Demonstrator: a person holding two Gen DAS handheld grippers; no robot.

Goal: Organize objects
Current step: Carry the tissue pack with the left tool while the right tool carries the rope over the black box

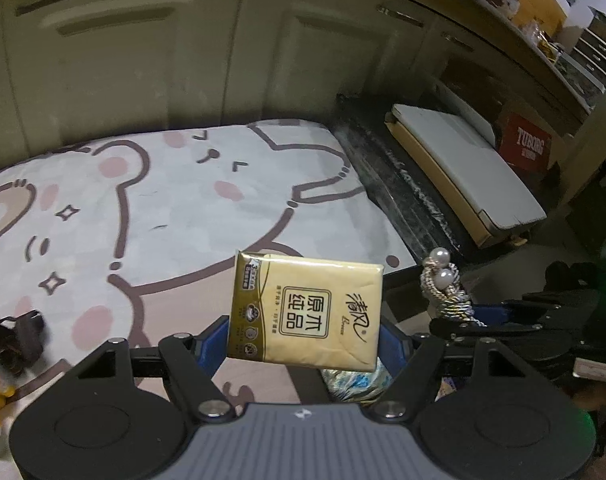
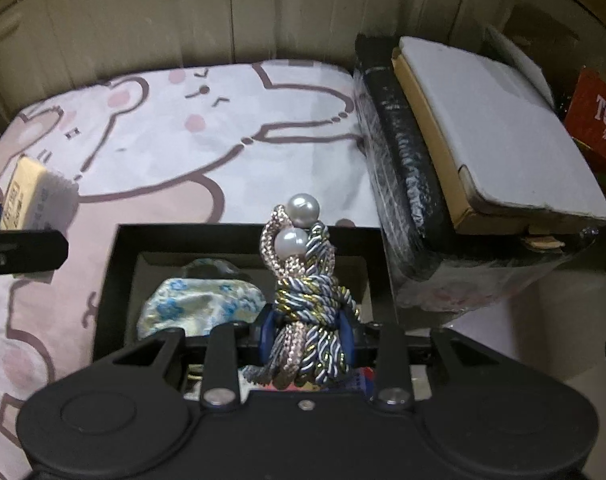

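Left wrist view — left tongs (image 1: 303, 332) clenched on a gold tissue pack (image 1: 306, 312), held upright above the bear-print bench (image 1: 175, 208).

Right wrist view — right tongs (image 2: 305, 338) clenched on a braided rope bundle (image 2: 307, 300) with pearls, directly over the open black box (image 2: 115, 280); floral pouch (image 2: 199, 304) inside, left of the tongs.

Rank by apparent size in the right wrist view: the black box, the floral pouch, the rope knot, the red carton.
1. Black box, largest.
2. Rope knot, though nearness to the camera inflates it.
3. Floral pouch, close to the knot, so that order is unsure.
4. Red carton, cut off by the frame edge.
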